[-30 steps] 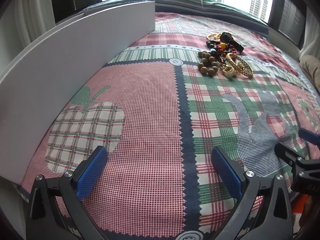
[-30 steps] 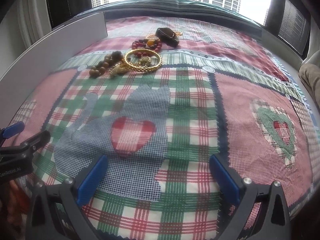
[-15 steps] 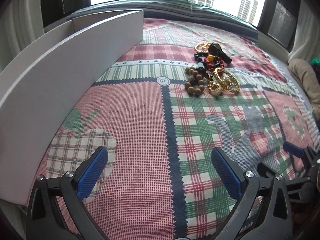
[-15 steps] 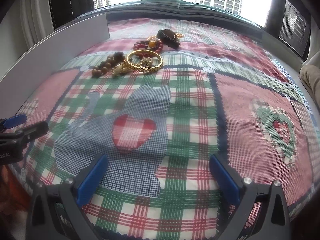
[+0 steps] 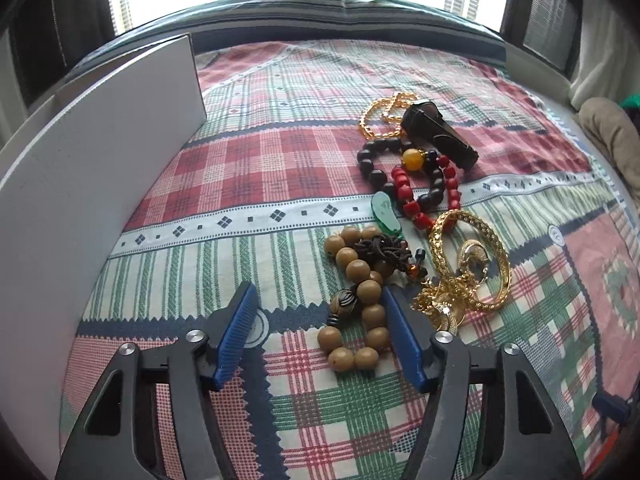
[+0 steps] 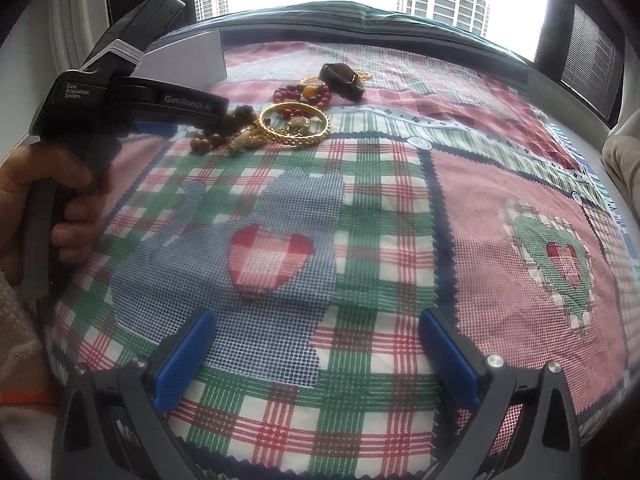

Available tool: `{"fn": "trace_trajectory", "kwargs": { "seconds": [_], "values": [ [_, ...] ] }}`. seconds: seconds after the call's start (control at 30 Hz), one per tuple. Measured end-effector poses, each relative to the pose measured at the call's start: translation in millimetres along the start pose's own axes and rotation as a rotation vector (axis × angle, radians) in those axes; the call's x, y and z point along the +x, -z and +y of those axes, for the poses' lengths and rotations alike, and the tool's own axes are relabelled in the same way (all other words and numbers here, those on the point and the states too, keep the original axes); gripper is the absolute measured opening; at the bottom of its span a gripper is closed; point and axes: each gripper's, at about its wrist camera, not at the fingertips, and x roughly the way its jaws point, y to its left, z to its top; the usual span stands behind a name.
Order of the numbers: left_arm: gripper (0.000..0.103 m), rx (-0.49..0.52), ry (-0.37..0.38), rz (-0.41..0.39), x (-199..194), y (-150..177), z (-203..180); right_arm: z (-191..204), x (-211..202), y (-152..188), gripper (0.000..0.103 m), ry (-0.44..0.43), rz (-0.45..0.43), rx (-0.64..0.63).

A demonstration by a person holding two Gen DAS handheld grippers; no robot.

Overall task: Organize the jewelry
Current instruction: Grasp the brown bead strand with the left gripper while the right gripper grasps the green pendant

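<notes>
A pile of jewelry lies on the plaid cloth [image 5: 256,168]. My left gripper [image 5: 318,300] reaches into the pile's near end, its jaws closing. A wooden bead bracelet [image 5: 362,292] lies between the blue pads, against the right pad and apart from the left one. Beyond lie a gold bangle [image 5: 472,256], a red bead bracelet [image 5: 416,196], a dark bead bracelet [image 5: 372,164], a green pendant [image 5: 384,212], a gold chain [image 5: 380,116] and a dark brown piece [image 5: 438,136]. My right gripper [image 6: 318,320] stands open over bare cloth, well short of the bangle [image 6: 294,124].
A tall white board [image 5: 80,184] stands along the left side of the cloth. In the right wrist view a person's hand [image 6: 48,200] holds the left gripper's handle at the left edge. A beige cushion [image 5: 612,136] lies at the far right.
The left gripper has travelled forward and right to the jewelry pile, and its jaws have narrowed around the wooden beads. It now shows large in the right wrist view. The right gripper stayed put.
</notes>
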Motion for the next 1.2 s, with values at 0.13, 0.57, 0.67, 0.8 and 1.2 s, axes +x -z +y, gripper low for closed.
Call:
{"fn": "trace_trajectory", "kwargs": {
  "seconds": [0.13,0.57,0.67,0.8,1.2],
  "values": [
    [0.012,-0.013,0.071,0.024,-18.0,8.4,8.5,-0.5,-0.3,0.5,0.103,-0.005,-0.005,-0.006],
    [0.013,-0.216,0.183,0.062,-87.6,102.9,63.1,-1.0,-1.9,-2.7,0.103,-0.006,0.026,0.000],
    [0.030,-0.223,0.168,0.049,-93.6,112.7,62.7,1.6,-21.0,-17.4,0.101,-0.092,-0.018,0.047],
    [0.049,-0.211,0.173,0.026,-96.3,117.9,58.8,36.7,-23.2,-54.5,0.079,-0.399,0.030,0.044],
    [0.025,-0.246,0.217,0.011,-101.7,127.6,78.3,102.9,68.0,-110.7,0.013,-0.556,0.252,0.211]
  ]
}}
